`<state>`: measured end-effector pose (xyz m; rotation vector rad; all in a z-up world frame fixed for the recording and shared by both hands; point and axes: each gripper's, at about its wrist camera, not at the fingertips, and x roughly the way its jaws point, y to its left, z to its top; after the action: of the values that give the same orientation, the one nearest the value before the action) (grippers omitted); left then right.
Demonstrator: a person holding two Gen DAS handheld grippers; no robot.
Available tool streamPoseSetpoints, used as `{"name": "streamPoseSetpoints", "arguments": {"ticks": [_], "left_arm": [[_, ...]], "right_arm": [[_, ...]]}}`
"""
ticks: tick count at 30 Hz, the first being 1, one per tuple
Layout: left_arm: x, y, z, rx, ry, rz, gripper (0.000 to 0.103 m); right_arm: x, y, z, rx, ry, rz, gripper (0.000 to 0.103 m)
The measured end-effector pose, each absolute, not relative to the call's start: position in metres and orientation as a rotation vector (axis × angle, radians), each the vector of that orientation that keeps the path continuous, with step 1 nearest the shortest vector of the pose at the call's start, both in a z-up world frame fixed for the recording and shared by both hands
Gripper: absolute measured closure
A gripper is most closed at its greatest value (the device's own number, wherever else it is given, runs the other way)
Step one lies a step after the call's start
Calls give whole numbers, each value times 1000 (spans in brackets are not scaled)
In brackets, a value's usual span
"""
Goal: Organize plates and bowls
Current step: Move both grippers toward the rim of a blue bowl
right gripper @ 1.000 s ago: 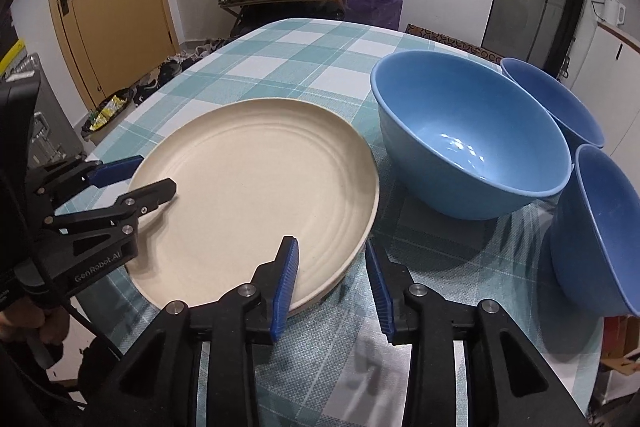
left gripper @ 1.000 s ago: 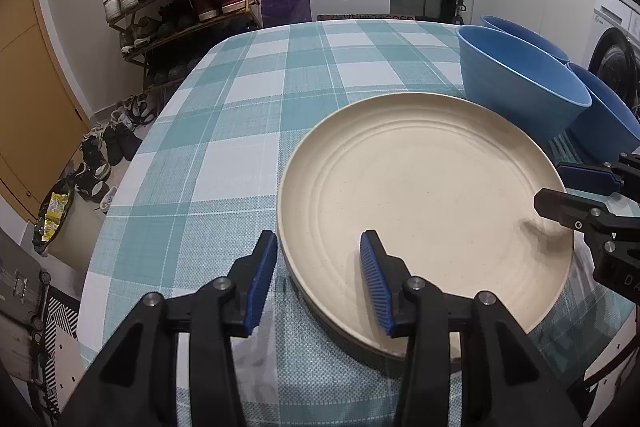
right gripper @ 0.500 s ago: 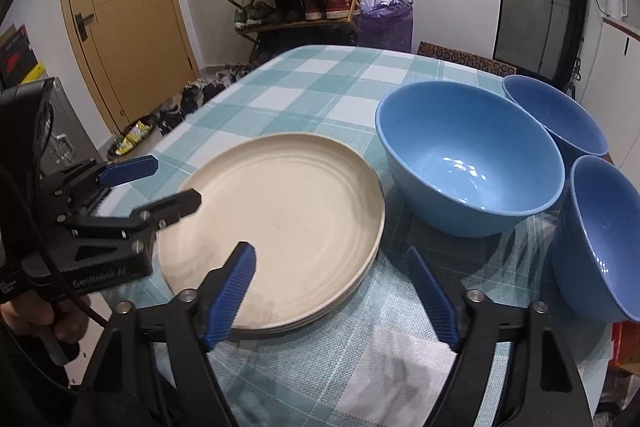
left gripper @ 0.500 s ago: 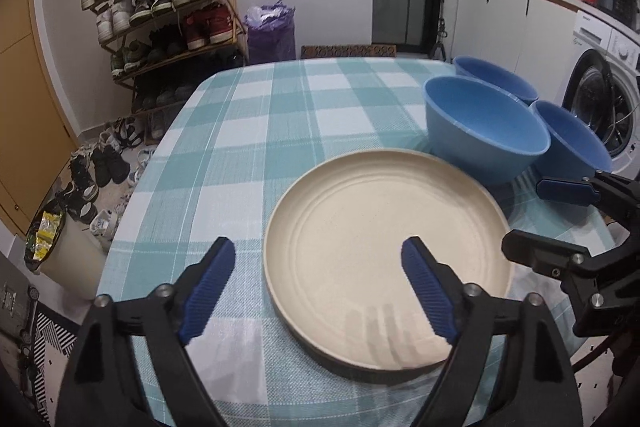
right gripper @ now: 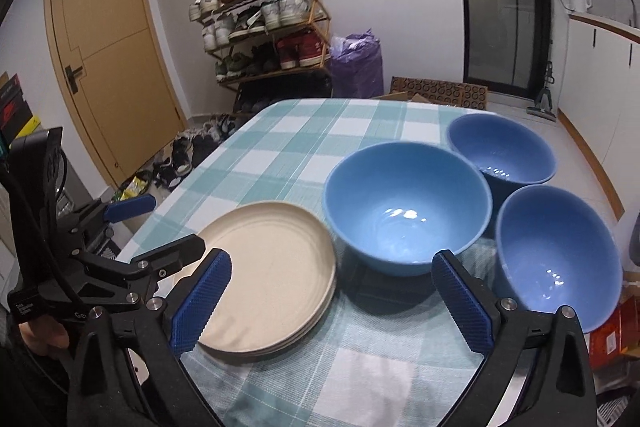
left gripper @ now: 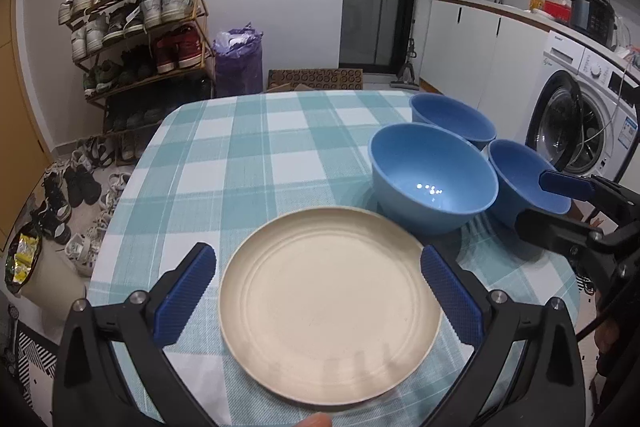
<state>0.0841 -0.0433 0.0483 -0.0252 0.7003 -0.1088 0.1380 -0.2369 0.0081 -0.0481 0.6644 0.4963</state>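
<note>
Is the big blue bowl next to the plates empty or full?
Empty: the big blue bowl shows bare glossy bottom with light reflections.

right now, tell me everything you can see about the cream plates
The cream plates form a neat stack; the right wrist view shows about three rims at the edge. They look matte, speckled beige, like plastic or wheat-straw ware, with faint concentric rings on the top face. The stack lies flat on the checked tablecloth near its front edge, next to the big blue bowl, with nothing on it. Neither open gripper touches it.
</note>
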Motion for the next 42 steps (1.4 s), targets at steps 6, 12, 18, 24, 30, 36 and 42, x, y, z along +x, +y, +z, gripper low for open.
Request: {"name": "streamPoseSetpoints", "arguments": {"ticks": [6,12,18,24,30,36,42], "left_arm": [[97,-57,69,-15,674,-139,0],[113,-72,87,-5,648,-173,0],[132,-83,100,-1,639,-192,0],[147,-89,111,-6,634,-203,0],[165,-94,119,5,638,-205,0],[184,-101,127,8,641,-210,0],[207,-114,131,12,653,-218,0]], "right_arm": [[141,-271,36,0,626,453,1],[142,-306,64,12,593,402,1],[151,-332,82,50,589,383,1],[161,-351,97,52,581,353,1],[172,-373,115,79,573,337,1],[184,-400,132,125,558,308,1],[203,-427,141,155,571,282,1]]}}
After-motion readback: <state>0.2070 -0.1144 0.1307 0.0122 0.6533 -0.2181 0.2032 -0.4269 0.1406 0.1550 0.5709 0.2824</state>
